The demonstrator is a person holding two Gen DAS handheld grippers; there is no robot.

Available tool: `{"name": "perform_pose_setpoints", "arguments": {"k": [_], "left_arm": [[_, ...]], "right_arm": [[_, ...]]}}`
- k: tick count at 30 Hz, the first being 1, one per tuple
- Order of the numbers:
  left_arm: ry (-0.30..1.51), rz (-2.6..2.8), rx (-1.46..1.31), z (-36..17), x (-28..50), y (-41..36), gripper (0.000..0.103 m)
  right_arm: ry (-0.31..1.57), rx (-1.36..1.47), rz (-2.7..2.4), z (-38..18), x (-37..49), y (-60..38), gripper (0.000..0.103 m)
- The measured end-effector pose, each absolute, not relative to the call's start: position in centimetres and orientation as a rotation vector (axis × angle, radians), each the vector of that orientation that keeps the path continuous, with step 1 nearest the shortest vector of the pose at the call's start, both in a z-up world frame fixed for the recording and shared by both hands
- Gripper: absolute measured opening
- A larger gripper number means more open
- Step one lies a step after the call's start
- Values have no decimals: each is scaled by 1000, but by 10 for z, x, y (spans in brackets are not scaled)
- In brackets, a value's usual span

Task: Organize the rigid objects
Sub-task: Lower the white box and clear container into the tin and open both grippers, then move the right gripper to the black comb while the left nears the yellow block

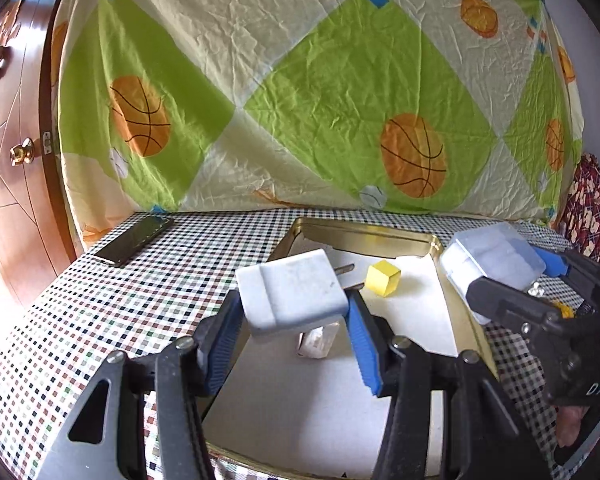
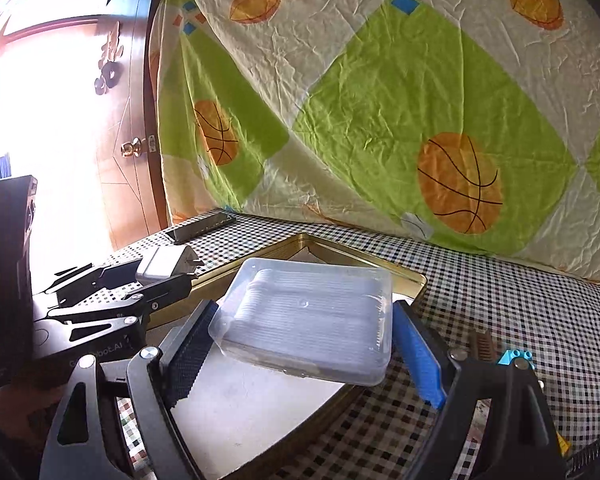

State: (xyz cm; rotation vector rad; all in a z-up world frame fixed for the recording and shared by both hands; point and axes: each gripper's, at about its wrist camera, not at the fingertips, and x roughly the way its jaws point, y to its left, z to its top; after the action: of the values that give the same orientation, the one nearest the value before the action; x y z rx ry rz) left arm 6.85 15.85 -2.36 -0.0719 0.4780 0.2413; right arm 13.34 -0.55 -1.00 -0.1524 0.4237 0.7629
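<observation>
Currently we hold two items above the gold tin tray [image 1: 380,236] on the bench [image 1: 100,320]. Left gripper [image 1: 292,312]: fingers clamped on white plug adapter [image 1: 292,292], prongs pointing away, over the tray's near half. Right gripper [image 2: 300,332]: fingers clamped on clear plastic box [image 2: 308,312], long axis crosswise, tilted, at the tray's right edge. Yellow cube [image 1: 383,279] already inside.

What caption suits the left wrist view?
Left gripper holds a white plug adapter above the gold tin tray.
</observation>
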Motion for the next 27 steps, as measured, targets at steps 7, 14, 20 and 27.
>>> {"name": "perform_pose_setpoints", "arguments": {"k": [7, 14, 20, 27], "left_arm": [[570, 250, -11, -34, 91, 156, 52], [595, 307, 31, -40, 94, 153, 75], [541, 286, -2, -31, 83, 147, 81], [408, 205, -76, -10, 64, 117, 102]], "right_arm": [[489, -216, 770, -27, 153, 20, 88], [532, -192, 741, -37, 161, 14, 88], [471, -170, 726, -27, 139, -14, 89], [406, -181, 666, -28, 113, -63, 89]]}}
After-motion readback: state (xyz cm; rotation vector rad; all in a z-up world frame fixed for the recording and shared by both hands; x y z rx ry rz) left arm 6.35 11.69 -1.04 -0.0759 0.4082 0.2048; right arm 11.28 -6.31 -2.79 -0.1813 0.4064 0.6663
